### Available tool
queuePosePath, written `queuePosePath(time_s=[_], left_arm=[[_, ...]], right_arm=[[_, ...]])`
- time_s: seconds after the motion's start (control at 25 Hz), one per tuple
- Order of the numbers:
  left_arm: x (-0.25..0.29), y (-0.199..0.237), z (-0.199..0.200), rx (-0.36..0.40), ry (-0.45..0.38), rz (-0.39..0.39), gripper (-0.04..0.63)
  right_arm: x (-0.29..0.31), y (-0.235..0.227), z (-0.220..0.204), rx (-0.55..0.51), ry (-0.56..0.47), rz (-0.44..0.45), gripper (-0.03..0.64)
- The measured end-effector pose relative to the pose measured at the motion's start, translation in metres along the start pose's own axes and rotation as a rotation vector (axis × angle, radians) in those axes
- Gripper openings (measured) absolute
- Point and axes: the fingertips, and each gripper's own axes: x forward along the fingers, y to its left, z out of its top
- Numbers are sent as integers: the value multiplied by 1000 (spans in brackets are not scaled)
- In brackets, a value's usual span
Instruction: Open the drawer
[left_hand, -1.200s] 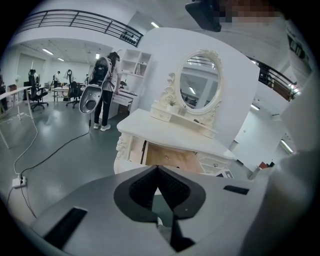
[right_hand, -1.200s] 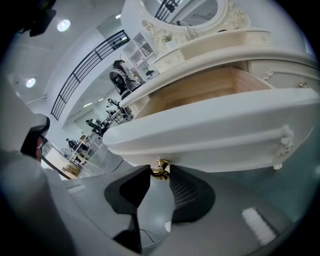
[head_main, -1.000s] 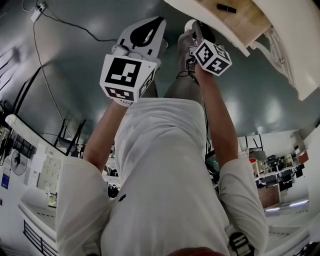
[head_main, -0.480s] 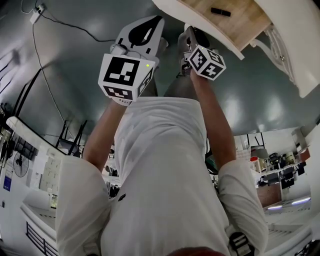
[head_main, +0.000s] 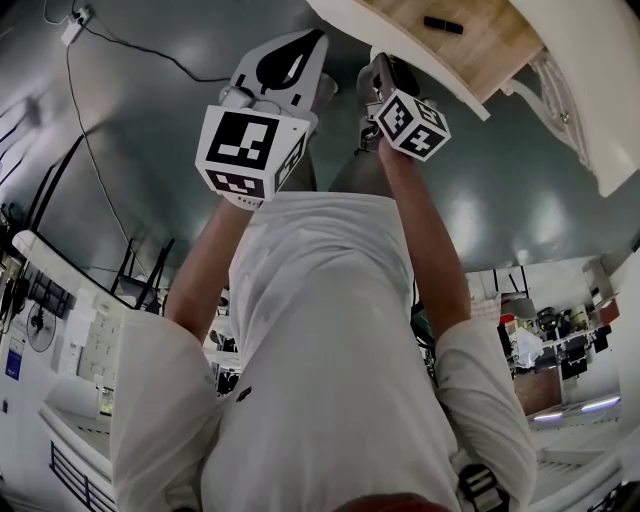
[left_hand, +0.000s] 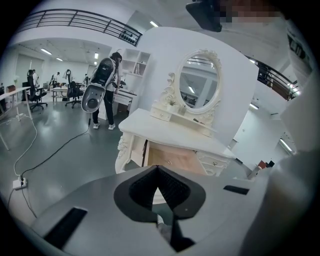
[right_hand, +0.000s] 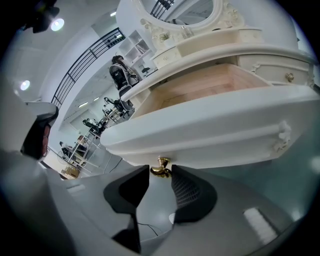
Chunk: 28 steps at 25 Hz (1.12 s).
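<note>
Just eased wider at the front of the white dressing table (left_hand: 170, 137): right gripper (right_hand: 160, 176), jaws apart. Set between the jaw tips, the drawer's small brass knob (right_hand: 161, 168), no longer visibly squeezed. Most likely a letting-go after the pull, so opening looks finished or very nearly so. Little left to do beyond backing away from the dressing table without nudging the front inward again.

Held further back from the dressing table, aimed toward it and idle: left gripper (left_hand: 158, 169), jaws closed together at the tips, nothing between them.

Pulled well out from under the dressing table's top: the drawer (right_hand: 210, 132). Broad, curved white front with a raised moulding along it and a carved flourish near one end. Pale bare wood inside, mostly empty in the head view, apart from one small dark object (head_main: 441, 24) lying on the drawer floor, too small to identify. Beside the opening, on the dressing table's body, a smaller shut drawer with its own round knob (right_hand: 288, 77). Fixed under the middle of the big front, the brass knob: short stem, rounded shiny head.
</note>
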Motion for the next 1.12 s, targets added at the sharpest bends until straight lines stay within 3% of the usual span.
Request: queuePosePath(time_s=[0.32, 0.88, 1.12], left_arm=[[-8, -2, 6, 1, -13, -2, 8], [-35, -8, 24, 11, -54, -4, 8], [-49, -17, 30, 14, -65, -1, 8]], right_arm=[[-16, 3, 2, 10, -6, -20, 151], [-63, 50, 26, -178, -26, 99, 147], [-83, 62, 52, -181, -59, 130, 143]])
